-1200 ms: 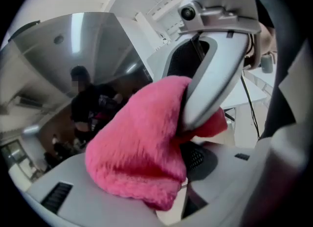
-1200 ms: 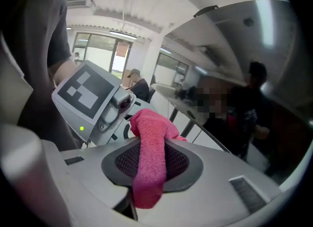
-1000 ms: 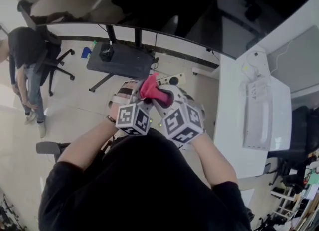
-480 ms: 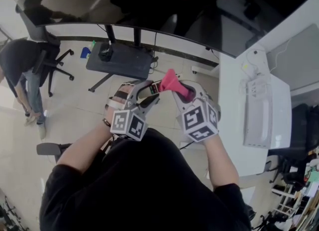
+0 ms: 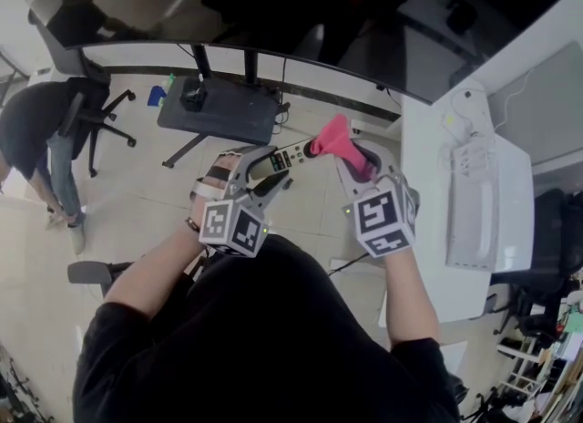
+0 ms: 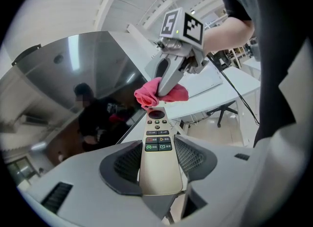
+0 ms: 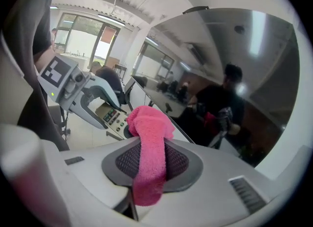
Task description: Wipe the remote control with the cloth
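Note:
A pale gold remote control (image 6: 156, 133) with a row of coloured buttons lies lengthwise between the jaws of my left gripper (image 6: 159, 153), which is shut on its near half. In the head view the remote (image 5: 288, 156) sticks out to the right of the left gripper (image 5: 261, 173). A pink cloth (image 7: 149, 147) is pinched in my right gripper (image 7: 151, 161), bunched beyond the jaws. The cloth (image 5: 338, 141) rests against the remote's far end, by the round button. From the left gripper view the right gripper (image 6: 168, 81) comes down onto that end.
A large dark screen (image 5: 273, 11) on a stand fills the top. A black stand base (image 5: 219, 111) sits on the floor below. A white desk (image 5: 424, 230) with a white device (image 5: 474, 202) is at the right. A person (image 5: 36, 129) bends by an office chair (image 5: 96, 111) at the left.
My right gripper has carried the pink cloth to the right and upward along the remote, from over the left gripper's jaws to the remote's far end. The left gripper has stayed put.

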`<control>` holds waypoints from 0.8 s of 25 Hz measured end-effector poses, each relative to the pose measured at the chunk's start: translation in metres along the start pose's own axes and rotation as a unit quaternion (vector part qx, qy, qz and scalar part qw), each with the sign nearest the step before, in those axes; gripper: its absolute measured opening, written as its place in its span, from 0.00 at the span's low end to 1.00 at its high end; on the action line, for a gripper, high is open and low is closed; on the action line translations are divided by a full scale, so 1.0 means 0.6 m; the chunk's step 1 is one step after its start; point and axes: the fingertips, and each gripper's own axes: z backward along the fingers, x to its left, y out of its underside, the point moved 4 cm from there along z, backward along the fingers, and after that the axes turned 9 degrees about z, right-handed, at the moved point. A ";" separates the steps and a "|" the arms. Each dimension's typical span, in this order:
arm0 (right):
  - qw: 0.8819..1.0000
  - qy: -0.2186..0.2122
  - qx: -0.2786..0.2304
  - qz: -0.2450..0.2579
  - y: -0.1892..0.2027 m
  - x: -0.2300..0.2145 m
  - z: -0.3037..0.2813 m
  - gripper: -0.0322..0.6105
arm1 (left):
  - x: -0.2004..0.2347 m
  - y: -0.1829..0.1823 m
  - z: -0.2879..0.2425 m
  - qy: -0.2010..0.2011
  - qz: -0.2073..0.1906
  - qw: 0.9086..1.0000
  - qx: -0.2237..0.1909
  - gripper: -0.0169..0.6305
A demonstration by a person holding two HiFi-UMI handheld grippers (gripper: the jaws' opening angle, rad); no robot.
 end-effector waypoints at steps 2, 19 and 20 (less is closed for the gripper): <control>0.999 -0.025 -0.024 0.003 -0.036 0.032 0.003 0.20 | 0.004 0.004 -0.006 -0.002 0.005 1.000 0.008 0.35; 0.996 -0.085 -0.007 0.011 -0.040 0.089 -0.021 0.20 | -0.017 -0.010 -0.001 0.007 -0.051 0.999 -0.014 0.35; 0.997 -0.076 0.001 0.004 -0.028 0.078 -0.019 0.20 | -0.017 -0.010 -0.001 0.007 -0.052 0.998 -0.015 0.35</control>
